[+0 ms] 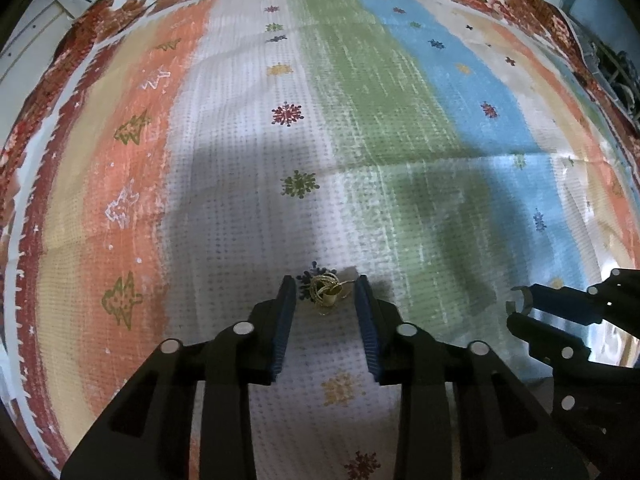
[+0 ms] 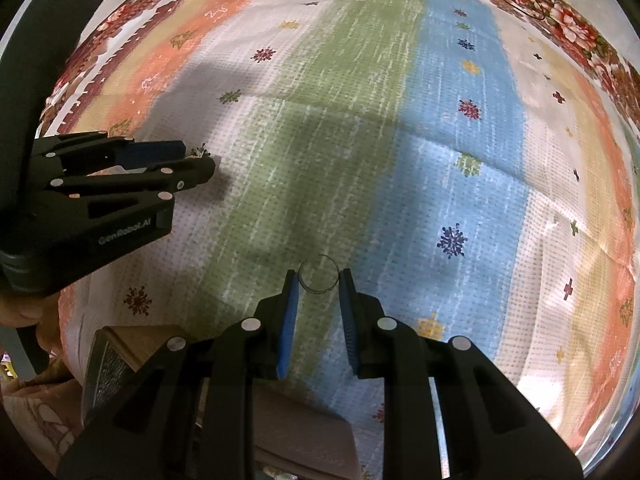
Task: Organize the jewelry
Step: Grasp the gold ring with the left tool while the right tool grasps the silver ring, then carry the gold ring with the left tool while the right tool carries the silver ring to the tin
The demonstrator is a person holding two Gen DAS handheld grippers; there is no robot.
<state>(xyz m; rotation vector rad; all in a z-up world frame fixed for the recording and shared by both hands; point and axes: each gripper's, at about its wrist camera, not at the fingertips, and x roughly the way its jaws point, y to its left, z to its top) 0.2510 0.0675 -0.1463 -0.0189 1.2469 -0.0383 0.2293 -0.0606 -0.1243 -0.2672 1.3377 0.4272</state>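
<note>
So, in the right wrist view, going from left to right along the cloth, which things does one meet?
Black left gripper with small gold jewelry piece at its tips → wooden box corner → thin clear ring between the right gripper's blue-padded fingers → dark blue snowflake print.

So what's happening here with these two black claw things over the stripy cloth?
A person is sorting jewelry with two hand-held grippers. The left gripper has its jaws open around a small gold tangled piece lying on the striped cloth, not yet squeezing it. The right gripper is placed at a thin clear ring, jaws either side; whether they grip it is unclear.
</note>
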